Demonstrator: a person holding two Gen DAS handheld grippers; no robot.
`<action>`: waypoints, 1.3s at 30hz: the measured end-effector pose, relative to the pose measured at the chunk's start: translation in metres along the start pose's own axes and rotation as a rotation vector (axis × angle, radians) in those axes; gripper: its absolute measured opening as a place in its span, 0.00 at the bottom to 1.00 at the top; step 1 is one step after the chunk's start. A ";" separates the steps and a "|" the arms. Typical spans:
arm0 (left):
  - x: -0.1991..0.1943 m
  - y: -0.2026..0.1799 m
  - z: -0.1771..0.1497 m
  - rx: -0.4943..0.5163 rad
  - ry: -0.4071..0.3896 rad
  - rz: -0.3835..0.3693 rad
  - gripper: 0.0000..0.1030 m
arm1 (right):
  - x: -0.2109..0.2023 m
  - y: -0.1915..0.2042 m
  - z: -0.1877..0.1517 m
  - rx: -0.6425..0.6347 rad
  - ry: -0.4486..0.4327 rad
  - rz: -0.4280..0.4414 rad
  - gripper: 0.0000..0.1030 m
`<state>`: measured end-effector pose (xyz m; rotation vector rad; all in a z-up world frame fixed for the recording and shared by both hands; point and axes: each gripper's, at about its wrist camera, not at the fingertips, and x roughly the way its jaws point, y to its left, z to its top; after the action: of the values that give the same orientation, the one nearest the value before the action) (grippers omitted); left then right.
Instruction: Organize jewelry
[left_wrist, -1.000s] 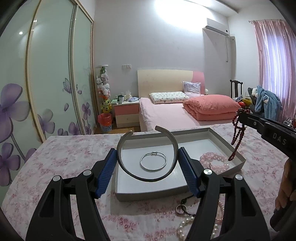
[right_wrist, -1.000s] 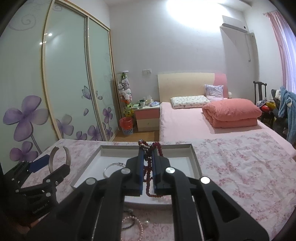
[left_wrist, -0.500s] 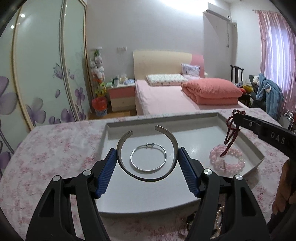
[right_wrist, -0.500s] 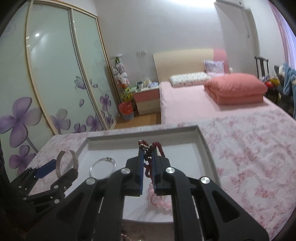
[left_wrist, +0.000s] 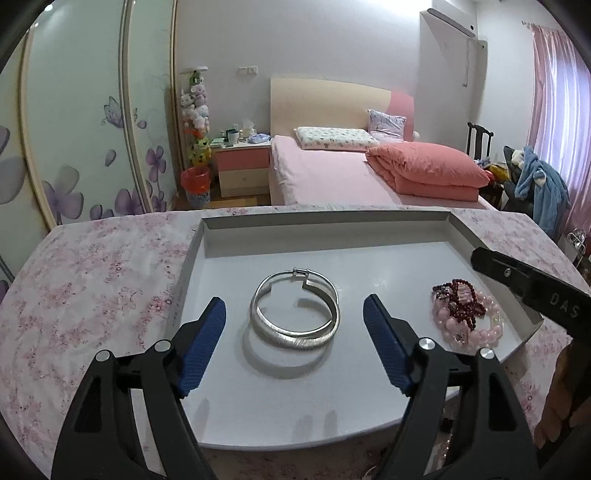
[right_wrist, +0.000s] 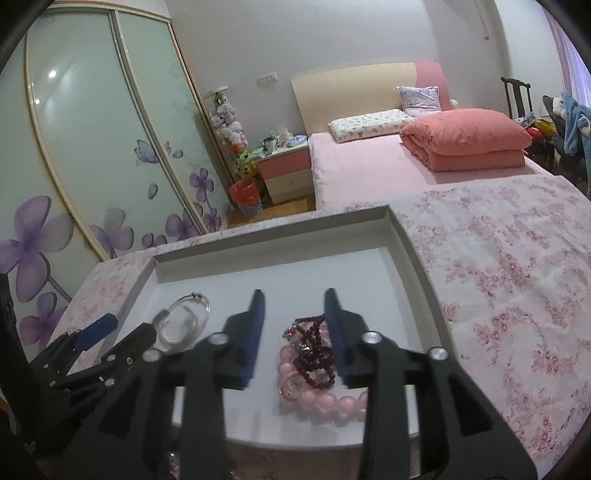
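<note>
Left view: the left gripper (left_wrist: 293, 347) is now wide apart and holds nothing. The wide silver metal cuff (left_wrist: 295, 328) it held a moment ago now lies in the shallow white tray (left_wrist: 325, 229), resting on the thin silver ring bangle (left_wrist: 295, 275).

Right view: the right gripper (right_wrist: 295, 336) is wide apart too. The dark red bead string (right_wrist: 312, 356) has dropped onto the pink bead bracelet (right_wrist: 317, 397), at the tray's right side.

Meaning: both pieces look put away.

Support surface: table covered with a pink floral tablecloth (left_wrist: 92, 295), running from the near edge toward the bed end. Lying directly on the cloth: one shallow white rectangular tray (left_wrist: 325, 229) with raised walls, set near the middle. Partly visible at the near edge, in front of the tray: small beaded pieces (left_wrist: 448, 430), indistinct.
</note>
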<state>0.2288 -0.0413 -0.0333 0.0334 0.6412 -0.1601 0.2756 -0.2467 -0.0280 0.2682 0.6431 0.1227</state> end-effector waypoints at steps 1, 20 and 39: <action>-0.002 0.001 0.001 -0.003 -0.003 0.005 0.74 | -0.003 -0.001 0.001 0.004 -0.006 0.000 0.34; -0.089 0.028 -0.022 -0.051 -0.069 0.002 0.74 | -0.069 -0.002 -0.037 -0.025 0.046 -0.013 0.34; -0.109 0.036 -0.067 -0.070 -0.014 -0.023 0.74 | -0.035 0.023 -0.085 -0.133 0.265 -0.013 0.22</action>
<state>0.1090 0.0143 -0.0226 -0.0423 0.6331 -0.1602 0.1955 -0.2138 -0.0668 0.1201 0.8955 0.1901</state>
